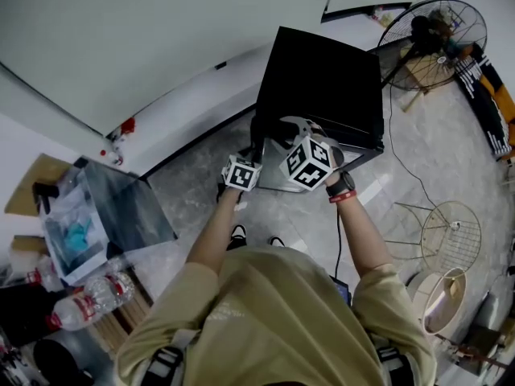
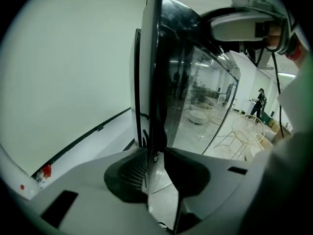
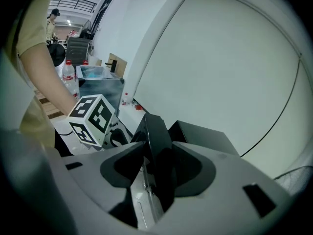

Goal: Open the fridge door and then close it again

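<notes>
Jaws of the left gripper [image 2: 154, 160] close on the upright edge of the dark glass fridge door [image 2: 164, 62]; those of the right gripper [image 3: 154, 168] clamp the same door's edge. Upper centre in the head view, the black fridge [image 1: 322, 83] stands by a white wall [image 1: 121, 39], door ajar.

Grey marbled floor [image 1: 434, 159]. Black fridge [image 1: 322, 87] stands upper centre. Fan [image 1: 434, 30] upper right. Wire guard [image 1: 453, 226] at right. Bottles [image 1: 80, 310] lower left.

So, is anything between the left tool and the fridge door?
Nothing: the left tool is clamped on the fridge door edge, per the left gripper view.
</notes>
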`<state>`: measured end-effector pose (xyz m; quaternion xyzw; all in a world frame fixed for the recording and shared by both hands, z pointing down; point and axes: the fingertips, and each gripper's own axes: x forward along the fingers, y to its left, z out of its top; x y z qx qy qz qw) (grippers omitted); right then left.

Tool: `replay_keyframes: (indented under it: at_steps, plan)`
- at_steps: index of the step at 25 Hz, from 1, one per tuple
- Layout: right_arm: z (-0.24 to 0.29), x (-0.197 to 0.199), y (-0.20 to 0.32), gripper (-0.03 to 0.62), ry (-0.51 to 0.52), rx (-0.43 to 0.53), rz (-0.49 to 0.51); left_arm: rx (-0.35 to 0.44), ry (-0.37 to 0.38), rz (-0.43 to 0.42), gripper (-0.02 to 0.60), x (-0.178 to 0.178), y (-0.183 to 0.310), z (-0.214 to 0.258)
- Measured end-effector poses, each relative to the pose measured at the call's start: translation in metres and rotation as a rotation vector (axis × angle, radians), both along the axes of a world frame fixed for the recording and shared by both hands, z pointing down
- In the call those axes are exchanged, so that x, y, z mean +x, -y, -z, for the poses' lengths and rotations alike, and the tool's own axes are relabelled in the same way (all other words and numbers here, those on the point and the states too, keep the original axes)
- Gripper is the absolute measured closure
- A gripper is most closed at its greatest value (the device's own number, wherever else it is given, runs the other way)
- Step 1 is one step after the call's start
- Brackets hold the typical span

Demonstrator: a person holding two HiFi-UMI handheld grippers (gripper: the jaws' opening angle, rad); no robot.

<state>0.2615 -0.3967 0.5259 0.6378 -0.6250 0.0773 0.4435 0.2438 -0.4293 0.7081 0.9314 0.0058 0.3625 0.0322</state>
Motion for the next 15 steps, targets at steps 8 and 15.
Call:
replay_keyframes:
  at_steps: [8,15]
  plan:
    - [-0.002,0.021,0.009,0.399,-0.043,0.003,-0.081,0.003,-0.001,-0.070,0.477,0.025,0.010,-0.001]
    - [-0.002,0.029,0.014,0.399,-0.048,-0.004,-0.124,-0.009,0.003,-0.136,0.477,0.032,0.014,-0.002]
